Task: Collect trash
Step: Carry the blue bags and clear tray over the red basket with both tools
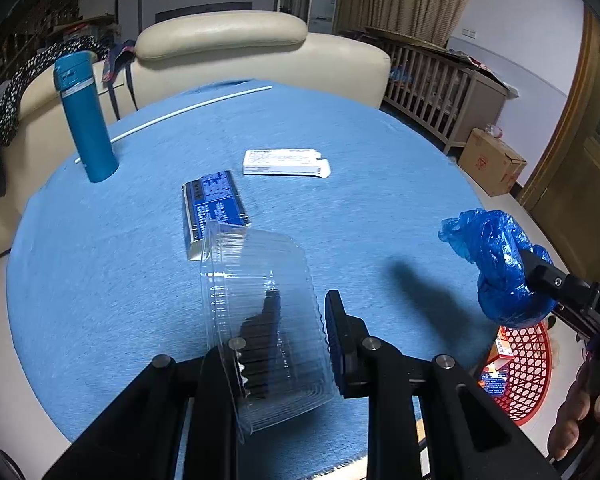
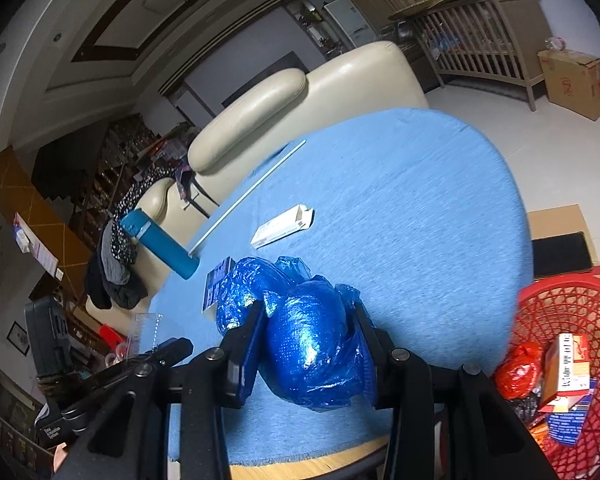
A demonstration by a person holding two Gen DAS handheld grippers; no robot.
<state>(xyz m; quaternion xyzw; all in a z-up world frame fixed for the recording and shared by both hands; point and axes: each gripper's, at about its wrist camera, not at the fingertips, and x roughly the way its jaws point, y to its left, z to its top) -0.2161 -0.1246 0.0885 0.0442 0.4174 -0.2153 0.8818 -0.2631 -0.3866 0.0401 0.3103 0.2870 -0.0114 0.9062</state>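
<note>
The crumpled blue plastic bag [image 2: 312, 344] is pinched between the closed fingers of the right gripper [image 2: 308, 344], left of the red mesh plastic basket [image 2: 560, 312]. It should be carried above the basket rim before release. The clear ribbed plastic container [image 1: 260, 320] is clamped by the left gripper [image 1: 288, 340].

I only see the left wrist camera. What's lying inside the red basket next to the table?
Observer: A crumpled red bag lies in the red basket.
Operator: What's behind the basket?
Observer: A black mat lying on a cardboard sheet on the floor.
Operator: Is the blue bag pinched from both sides?
Observer: Yes, the right tool has one finger on each side of the blue bag.
</note>
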